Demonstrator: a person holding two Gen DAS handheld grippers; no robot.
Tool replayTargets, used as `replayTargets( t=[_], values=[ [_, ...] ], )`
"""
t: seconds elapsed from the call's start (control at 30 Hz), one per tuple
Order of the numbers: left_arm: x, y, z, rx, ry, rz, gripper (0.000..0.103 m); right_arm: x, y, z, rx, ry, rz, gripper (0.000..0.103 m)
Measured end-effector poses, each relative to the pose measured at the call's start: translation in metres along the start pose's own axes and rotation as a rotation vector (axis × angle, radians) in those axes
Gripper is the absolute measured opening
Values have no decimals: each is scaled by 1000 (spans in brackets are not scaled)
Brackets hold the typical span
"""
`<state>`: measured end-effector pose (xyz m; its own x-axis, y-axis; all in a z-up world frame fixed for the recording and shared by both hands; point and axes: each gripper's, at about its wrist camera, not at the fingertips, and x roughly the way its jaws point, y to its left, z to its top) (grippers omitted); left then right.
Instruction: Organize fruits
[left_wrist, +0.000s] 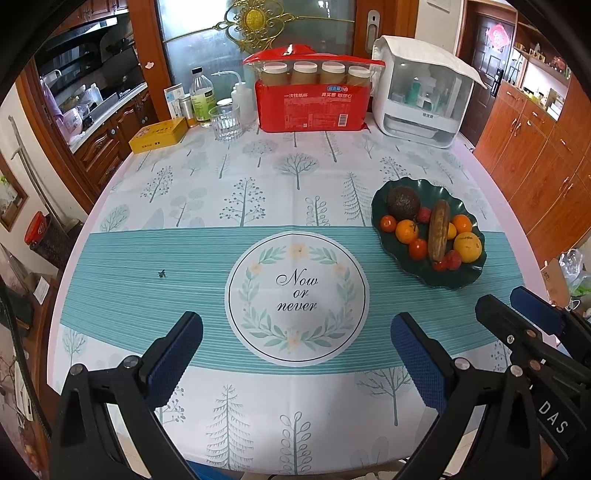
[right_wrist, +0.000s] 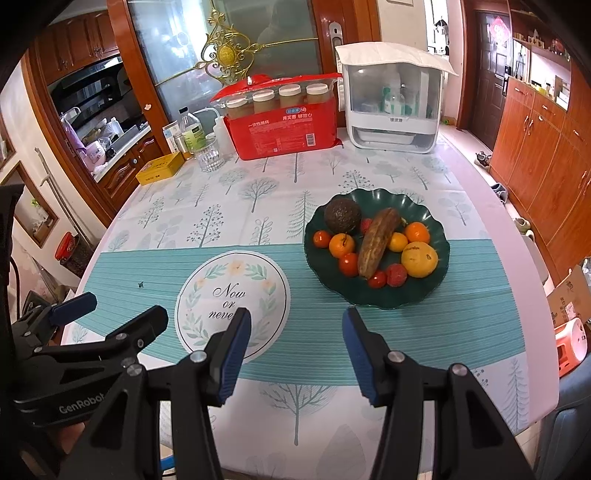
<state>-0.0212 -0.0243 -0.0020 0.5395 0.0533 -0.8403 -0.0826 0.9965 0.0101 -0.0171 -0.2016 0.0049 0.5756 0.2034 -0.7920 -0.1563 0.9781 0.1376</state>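
A dark green wavy plate (left_wrist: 461, 278) (right_wrist: 373, 297) on the right of the table holds fruit: a dark avocado (left_wrist: 403, 202) (right_wrist: 342, 215), a long brown fruit (left_wrist: 438, 234) (right_wrist: 377, 242), a large orange (left_wrist: 467, 246) (right_wrist: 419, 259), small oranges, tomatoes and red lychee-like fruits. My left gripper (left_wrist: 295, 328) is open and empty over the "Now or never" circle. My right gripper (right_wrist: 295, 325) is open and empty just in front of the plate. The right gripper also shows in the left wrist view (left_wrist: 517, 304), and the left gripper shows in the right wrist view (right_wrist: 122, 306).
At the table's back stand a red pack of paper cups (left_wrist: 314, 96) (right_wrist: 284, 122), a white cabinet box (left_wrist: 421, 92) (right_wrist: 393, 99), a glass (left_wrist: 226, 123), bottles and a yellow tin (left_wrist: 159, 134). Wooden cupboards line the right wall.
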Motion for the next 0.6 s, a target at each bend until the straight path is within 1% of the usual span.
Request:
replayTargets(
  t=[0.6],
  values=[
    [0, 3, -4, -3, 4, -4, 101, 0, 1, -1, -1, 1, 0, 52]
  ],
)
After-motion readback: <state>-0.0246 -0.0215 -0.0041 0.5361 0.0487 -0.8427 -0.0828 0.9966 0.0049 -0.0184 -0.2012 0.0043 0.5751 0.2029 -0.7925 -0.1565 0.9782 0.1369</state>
